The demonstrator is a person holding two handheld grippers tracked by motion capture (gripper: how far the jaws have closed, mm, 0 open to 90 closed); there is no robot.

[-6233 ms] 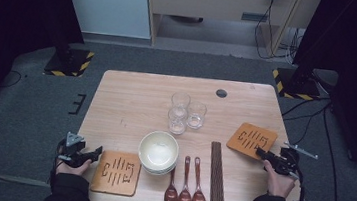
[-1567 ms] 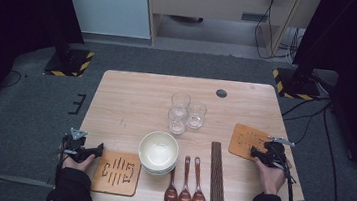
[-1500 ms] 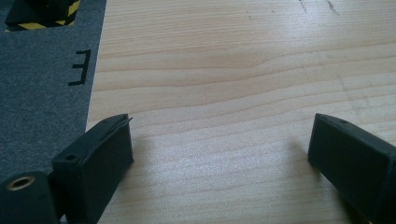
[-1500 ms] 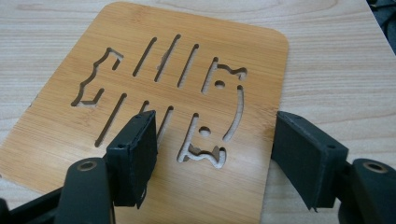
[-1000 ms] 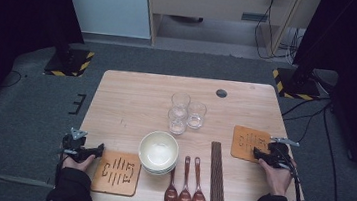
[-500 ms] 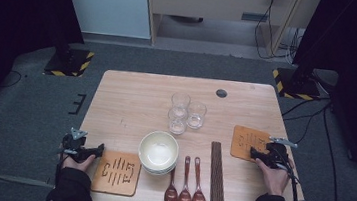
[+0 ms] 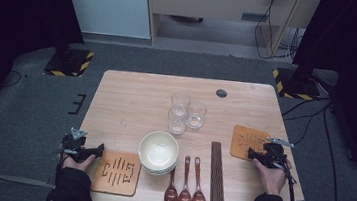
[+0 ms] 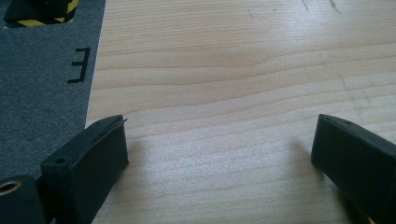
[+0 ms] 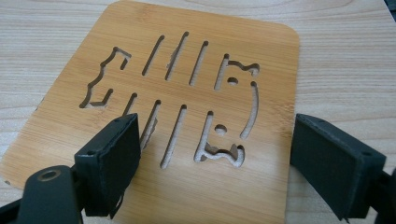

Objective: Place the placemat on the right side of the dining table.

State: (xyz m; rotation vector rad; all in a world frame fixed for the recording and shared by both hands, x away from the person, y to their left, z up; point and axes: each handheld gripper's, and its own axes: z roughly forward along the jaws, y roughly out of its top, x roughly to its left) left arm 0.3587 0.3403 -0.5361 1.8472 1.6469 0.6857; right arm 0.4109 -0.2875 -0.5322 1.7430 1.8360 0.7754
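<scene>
**Gripper lets go of the mat**

The right gripper (image 9: 215, 154) has just been opening and now sits wide over the wooden mat (image 9: 187, 116), which lies flat near the desk's (image 7: 131, 95) right edge. The left gripper (image 8: 219, 154) rests wide open at the front left corner, holding nothing.

Shifted since the earliest picture: the wooden trivet (image 7: 250, 142) at the table's (image 7: 136, 96) right side, then sitting a little farther back and turned at an angle, now lying nearer the front edge and squarer to it. Drawn back with it, the right gripper (image 7: 255, 154) and hand (image 7: 270, 171). Just been opening, its fingers (image 9: 109, 161), now spread wide over the trivet's near edge without pressing on it.
</scene>
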